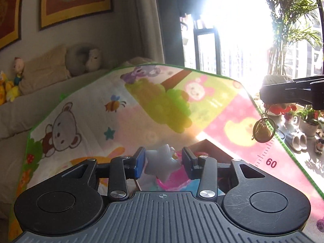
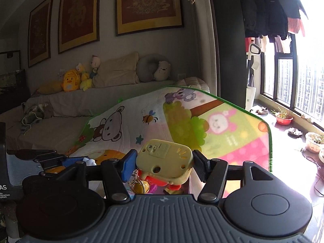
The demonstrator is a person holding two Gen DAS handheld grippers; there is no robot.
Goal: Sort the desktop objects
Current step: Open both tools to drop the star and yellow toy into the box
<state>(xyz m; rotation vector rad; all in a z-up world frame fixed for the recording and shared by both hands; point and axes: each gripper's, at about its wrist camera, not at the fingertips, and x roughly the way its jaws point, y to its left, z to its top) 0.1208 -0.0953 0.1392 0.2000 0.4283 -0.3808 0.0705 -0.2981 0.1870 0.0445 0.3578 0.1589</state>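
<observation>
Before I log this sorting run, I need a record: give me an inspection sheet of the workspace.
Surface: cartoon play mat, green-edged.
Job's things: pale star toy between the left gripper's pads; yellow toy with dangling bell keychain in the right gripper.
Clutter: brown box and pink items below the grippers.
Grippers: left gripper and right gripper both shut on toys.
Cables: cord on the floor.
Surroundings: sofa with plush toys, potted plants, bright window.
</observation>
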